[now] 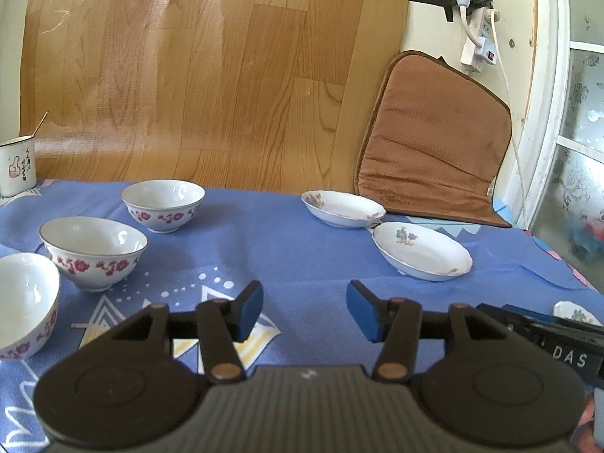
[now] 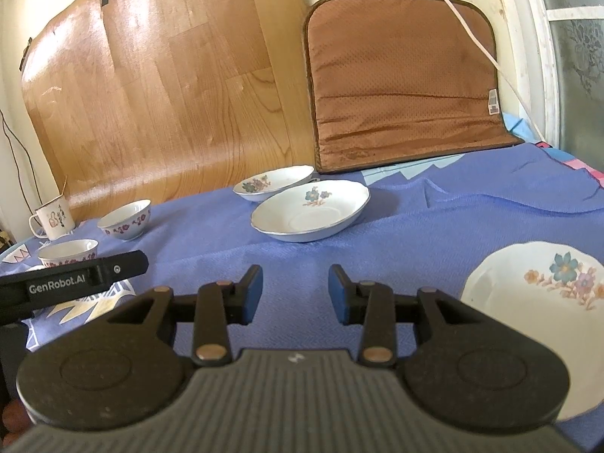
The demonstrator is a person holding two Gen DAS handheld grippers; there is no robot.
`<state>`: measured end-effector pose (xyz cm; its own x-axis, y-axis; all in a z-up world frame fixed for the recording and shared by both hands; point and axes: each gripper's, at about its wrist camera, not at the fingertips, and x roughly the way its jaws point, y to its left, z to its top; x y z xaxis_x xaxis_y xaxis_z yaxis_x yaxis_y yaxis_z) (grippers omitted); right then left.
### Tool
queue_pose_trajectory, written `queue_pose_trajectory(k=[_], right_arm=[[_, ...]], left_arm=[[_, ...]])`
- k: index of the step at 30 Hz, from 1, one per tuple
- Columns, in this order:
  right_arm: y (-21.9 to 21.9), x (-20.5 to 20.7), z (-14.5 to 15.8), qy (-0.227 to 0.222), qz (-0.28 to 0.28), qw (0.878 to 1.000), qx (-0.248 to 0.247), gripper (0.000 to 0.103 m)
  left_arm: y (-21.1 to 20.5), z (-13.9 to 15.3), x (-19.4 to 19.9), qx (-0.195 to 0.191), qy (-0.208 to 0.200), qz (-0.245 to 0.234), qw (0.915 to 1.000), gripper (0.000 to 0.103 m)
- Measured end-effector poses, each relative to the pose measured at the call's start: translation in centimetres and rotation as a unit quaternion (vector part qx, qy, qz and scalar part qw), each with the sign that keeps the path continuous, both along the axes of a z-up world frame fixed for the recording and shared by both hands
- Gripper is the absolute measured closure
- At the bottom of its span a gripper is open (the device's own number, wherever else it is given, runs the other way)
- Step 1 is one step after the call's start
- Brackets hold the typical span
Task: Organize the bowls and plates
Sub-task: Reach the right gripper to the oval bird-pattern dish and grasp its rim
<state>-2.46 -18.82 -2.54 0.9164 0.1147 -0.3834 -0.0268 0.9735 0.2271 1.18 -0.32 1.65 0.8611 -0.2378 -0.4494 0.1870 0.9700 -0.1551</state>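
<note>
Both jaws stand apart, holding nothing — left gripper point(image 1: 305, 311) right of three bowls point(image 1: 93, 251), right gripper point(image 2: 295, 294) left of a plate point(image 2: 536, 321).

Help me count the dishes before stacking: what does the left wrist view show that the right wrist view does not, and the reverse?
Only the left wrist view shows a third bowl at the near left, and the open, empty left gripper. Only the right wrist view shows most of the near plate and the open, empty right gripper. Both share the two far plates, two red-flowered bowls, the mug, the brown cushion and the blue cloth.
</note>
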Motion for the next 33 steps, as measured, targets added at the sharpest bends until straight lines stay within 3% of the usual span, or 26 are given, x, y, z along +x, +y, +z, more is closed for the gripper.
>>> queue_pose_trajectory(k=[26,33], right_arm=[[0.3,-0.1,0.2,0.002,-0.008,1.000,-0.010,0.062],[-0.2,-0.1,2.9,-0.009,0.003,1.000,0.008,0.062]], left_arm=[[0.9,0.1,0.0,-0.030,0.000,-0.005,0.9995,0.053],[1.6,0.0,0.3,-0.052,0.010,-0.007,0.9986,0.053]])
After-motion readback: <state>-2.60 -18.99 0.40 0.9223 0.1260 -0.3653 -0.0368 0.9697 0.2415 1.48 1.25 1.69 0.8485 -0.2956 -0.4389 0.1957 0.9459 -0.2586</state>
